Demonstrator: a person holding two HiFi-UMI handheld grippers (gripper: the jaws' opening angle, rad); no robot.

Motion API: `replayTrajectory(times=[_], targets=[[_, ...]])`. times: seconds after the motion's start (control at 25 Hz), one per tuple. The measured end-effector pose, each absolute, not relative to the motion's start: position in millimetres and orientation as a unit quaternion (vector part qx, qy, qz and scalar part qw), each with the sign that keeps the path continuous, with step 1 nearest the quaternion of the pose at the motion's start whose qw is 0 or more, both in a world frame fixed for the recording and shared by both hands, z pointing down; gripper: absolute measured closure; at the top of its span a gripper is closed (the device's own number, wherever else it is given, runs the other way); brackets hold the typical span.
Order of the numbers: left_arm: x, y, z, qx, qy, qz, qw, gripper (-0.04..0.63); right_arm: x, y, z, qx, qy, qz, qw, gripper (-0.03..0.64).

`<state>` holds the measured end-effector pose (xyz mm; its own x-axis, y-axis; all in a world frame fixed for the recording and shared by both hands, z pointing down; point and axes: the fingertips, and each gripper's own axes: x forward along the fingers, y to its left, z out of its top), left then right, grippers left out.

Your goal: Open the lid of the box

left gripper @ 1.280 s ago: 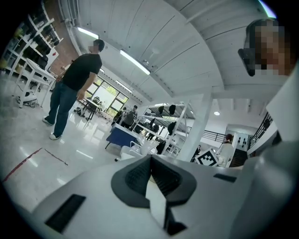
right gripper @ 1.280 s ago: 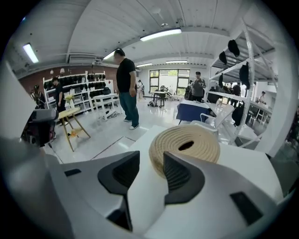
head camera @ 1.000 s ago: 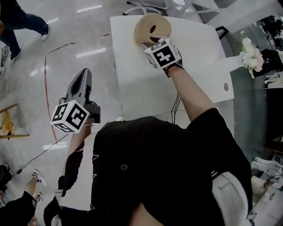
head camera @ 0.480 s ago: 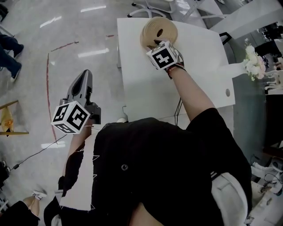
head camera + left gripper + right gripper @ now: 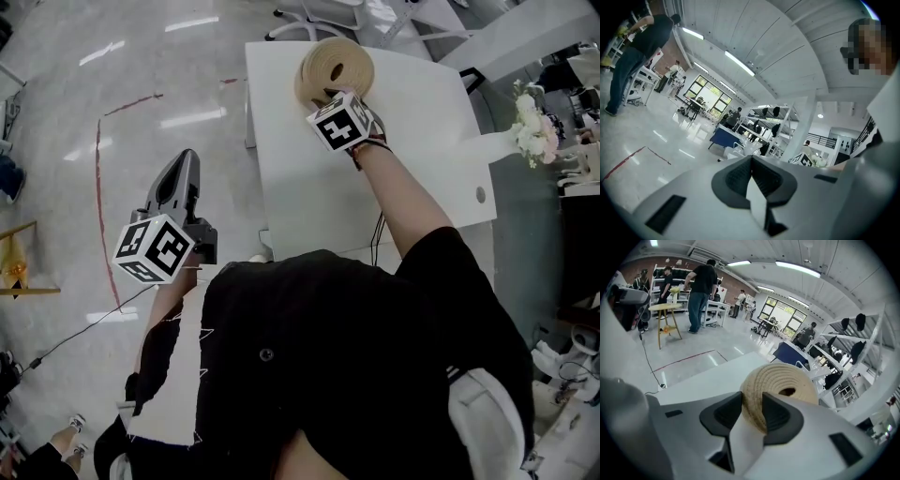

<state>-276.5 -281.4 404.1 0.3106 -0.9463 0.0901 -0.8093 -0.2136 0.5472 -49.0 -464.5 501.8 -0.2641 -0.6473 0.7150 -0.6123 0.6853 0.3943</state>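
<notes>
The right tongs (image 5: pixel 752 404) have just been closing and pinch the near rim of the woven lid (image 5: pixel 787 376). The box (image 5: pixel 316 82) sits at the far end of the white surface (image 5: pixel 309 187). The bite looks shallow, so the rim may slip, or the whole light box may lift with it. The left tongs (image 5: pixel 181 161), shut and empty, hang over the floor well short of the box and steady nothing. Flowers (image 5: pixel 531 127) stand well right of the box.

1. This is a large open workshop or lab hall with a glossy pale floor (image 5: pixel 693 341) marked by a red line (image 5: pixel 689 359).
2. Long strip lights (image 5: pixel 797 268) run under a high panelled ceiling, and tall windows (image 5: pixel 710 96) close the far end.
3. Open racks (image 5: pixel 843 350) stand about, and people (image 5: pixel 701 287) work at benches.
4. One far wall (image 5: pixel 635 263) seems to be brick, though it shows small and dim.
</notes>
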Motion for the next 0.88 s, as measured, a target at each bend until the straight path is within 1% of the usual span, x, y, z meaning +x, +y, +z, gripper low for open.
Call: replayTrajectory(times=[0.36, 0.72, 0.88], targets=[[-277, -282, 407, 0.77, -0.568, -0.132, 0.26, 0.584, -50, -464, 503, 0.387, -0.789, -0.029, 0.476, 0.486], [-284, -282, 408, 0.767, -0.57, -0.134, 0.261, 0.584, -50, -463, 502, 0.391, -0.791, -0.018, 0.471, 0.488], [-288, -284, 406, 0.767, -0.571, -0.136, 0.259, 0.584, -50, -463, 502, 0.39, -0.786, -0.029, 0.48, 0.495]])
